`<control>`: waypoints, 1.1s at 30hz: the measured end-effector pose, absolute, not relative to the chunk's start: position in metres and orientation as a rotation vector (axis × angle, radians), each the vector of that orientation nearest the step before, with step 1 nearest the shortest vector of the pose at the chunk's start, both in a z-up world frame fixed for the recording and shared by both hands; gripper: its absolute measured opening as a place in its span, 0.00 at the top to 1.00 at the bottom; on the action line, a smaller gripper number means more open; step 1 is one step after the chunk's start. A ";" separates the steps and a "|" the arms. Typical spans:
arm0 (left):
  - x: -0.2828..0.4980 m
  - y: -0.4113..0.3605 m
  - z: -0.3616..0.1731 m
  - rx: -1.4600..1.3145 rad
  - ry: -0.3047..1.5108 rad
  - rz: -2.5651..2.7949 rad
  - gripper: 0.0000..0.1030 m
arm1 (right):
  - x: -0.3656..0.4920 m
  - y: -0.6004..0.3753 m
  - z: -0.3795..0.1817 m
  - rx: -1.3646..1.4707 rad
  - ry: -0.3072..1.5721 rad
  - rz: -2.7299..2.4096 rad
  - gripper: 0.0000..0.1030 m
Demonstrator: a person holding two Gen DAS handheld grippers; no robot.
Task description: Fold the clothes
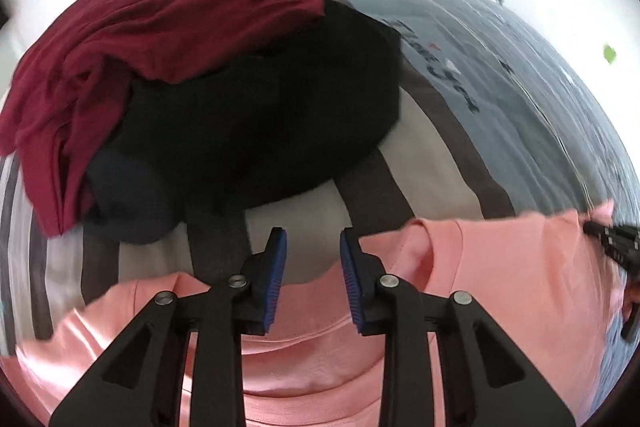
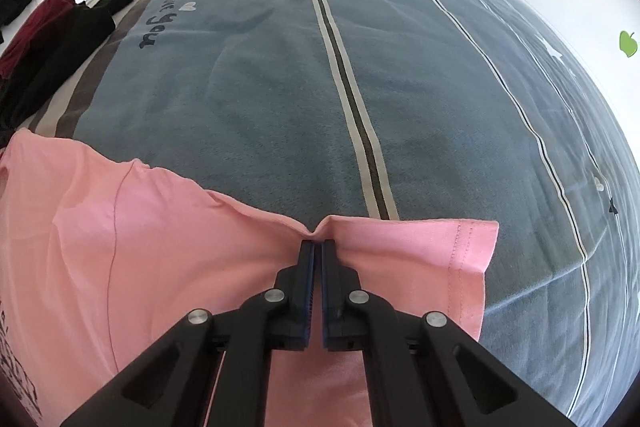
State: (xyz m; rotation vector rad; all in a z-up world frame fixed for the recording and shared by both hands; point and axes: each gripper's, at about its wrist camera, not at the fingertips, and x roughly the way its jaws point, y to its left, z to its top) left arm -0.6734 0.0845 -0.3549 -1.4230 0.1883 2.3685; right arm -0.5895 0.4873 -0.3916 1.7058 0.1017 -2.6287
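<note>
Right gripper first: jaws pressed together, pinching the far edge of the pink shirt, and the cloth puckers right at the tips. Over to the left gripper: jaws standing a little apart, blue pads showing, nothing between them. They hang just above the shirt's neckline, and whether they brush the cloth I cannot tell. From the left wrist camera, the right gripper's black tip sits on the shirt's far right edge.

Outward now. The pink shirt lies spread on the bed cover, blue-grey with pale stripes, a dark star and lettering. Its hemmed sleeve lies flat just right of the closed jaws. Beyond the left gripper, a black garment is heaped on the striped sheet, with a dark red garment draped over its far left side, both apart from the pink shirt.
</note>
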 end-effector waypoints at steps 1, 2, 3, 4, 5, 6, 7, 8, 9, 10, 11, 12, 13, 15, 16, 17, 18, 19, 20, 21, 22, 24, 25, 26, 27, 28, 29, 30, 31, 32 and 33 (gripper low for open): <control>-0.674 0.088 -0.356 -1.429 0.212 2.332 0.74 | -0.590 0.487 -0.391 1.706 0.098 -2.628 0.99; -0.673 0.097 -0.355 -1.425 0.224 2.295 0.74 | -0.591 0.487 -0.391 1.707 0.094 -2.626 0.99; -0.673 0.102 -0.356 -1.432 0.250 2.281 0.74 | -0.583 0.487 -0.391 1.706 0.088 -2.626 0.99; -0.673 0.106 -0.361 -1.465 0.278 2.258 0.74 | -0.581 0.486 -0.392 1.705 0.081 -2.625 0.99; -0.674 0.108 -0.366 -1.493 0.291 2.237 0.74 | -0.581 0.486 -0.392 1.702 0.076 -2.624 0.99; -0.674 0.109 -0.368 -1.499 0.299 2.230 0.74 | -0.581 0.486 -0.392 1.700 0.073 -2.624 0.99; -0.675 0.108 -0.368 -1.501 0.294 2.222 0.74 | -0.581 0.485 -0.392 1.699 0.074 -2.624 0.99; -0.675 0.106 -0.368 -1.503 0.288 2.214 0.74 | -0.581 0.485 -0.392 1.699 0.076 -2.624 0.99; -0.675 0.105 -0.368 -1.505 0.282 2.206 0.75 | -0.581 0.488 -0.393 1.701 0.070 -2.627 0.99; -0.673 0.103 -0.368 -1.501 0.283 2.183 0.76 | -0.582 0.487 -0.393 1.703 0.067 -2.628 0.99; -0.672 0.102 -0.368 -1.496 0.285 2.158 0.77 | -0.582 0.488 -0.393 1.703 0.067 -2.628 0.99; -0.668 0.102 -0.367 -1.479 0.313 2.139 0.78 | -0.582 0.488 -0.394 1.702 0.067 -2.628 0.99; -0.665 0.102 -0.367 -1.464 0.340 2.132 0.79 | -0.582 0.488 -0.394 1.701 0.069 -2.628 0.99; -0.659 0.102 -0.367 -1.433 0.392 2.122 0.83 | -0.582 0.488 -0.394 1.699 0.071 -2.629 0.99; -0.656 0.104 -0.367 -1.417 0.403 2.115 0.88 | -0.582 0.487 -0.394 1.699 0.071 -2.630 0.99; -0.653 0.106 -0.367 -1.400 0.412 2.107 0.97 | -0.582 0.486 -0.393 1.698 0.071 -2.631 0.99; -0.650 0.107 -0.366 -1.380 0.435 2.125 0.97 | -0.582 0.486 -0.393 1.697 0.072 -2.634 0.99; -0.647 0.108 -0.366 -1.359 0.460 2.145 0.97 | -0.582 0.486 -0.394 1.697 0.072 -2.637 0.99; -0.646 0.106 -0.364 -1.343 0.448 2.185 0.98 | -0.582 0.485 -0.394 1.697 0.072 -2.640 0.99; -0.645 0.103 -0.361 -1.327 0.431 2.228 0.98 | -0.582 0.485 -0.394 1.697 0.072 -2.642 0.99; -0.644 0.098 -0.356 -1.300 0.399 2.286 0.98 | -0.582 0.484 -0.394 1.697 0.074 -2.643 0.99; -0.642 0.089 -0.332 -1.178 0.301 2.443 0.98 | -0.581 0.483 -0.393 1.696 0.077 -2.644 0.99; -0.637 0.079 -0.317 -1.092 0.224 2.515 0.98 | -0.581 0.483 -0.393 1.695 0.077 -2.644 0.99; -0.633 0.075 -0.312 -1.046 0.220 2.552 0.98 | -0.581 0.484 -0.393 1.694 0.076 -2.644 0.99; -0.628 0.072 -0.308 -1.006 0.226 2.583 0.96 | -0.581 0.484 -0.393 1.693 0.075 -2.643 0.99; -0.627 0.074 -0.318 -1.058 0.317 2.578 0.93 | -0.581 0.484 -0.393 1.691 0.080 -2.644 0.99; -0.627 0.076 -0.330 -1.121 0.421 2.564 0.88 | -0.581 0.484 -0.393 1.689 0.086 -2.644 0.99; -0.629 0.071 -0.336 -1.175 0.408 2.545 0.88 | -0.581 0.483 -0.393 1.689 0.087 -2.645 0.99; -0.631 0.066 -0.340 -1.228 0.377 2.524 0.88 | -0.581 0.483 -0.393 1.691 0.084 -2.646 0.99; -0.633 0.061 -0.344 -1.280 0.346 2.502 0.88 | -0.581 0.483 -0.393 1.693 0.081 -2.647 0.99; -0.632 0.053 -0.338 -1.260 0.277 2.531 0.86 | -0.581 0.483 -0.393 1.696 0.075 -2.647 0.99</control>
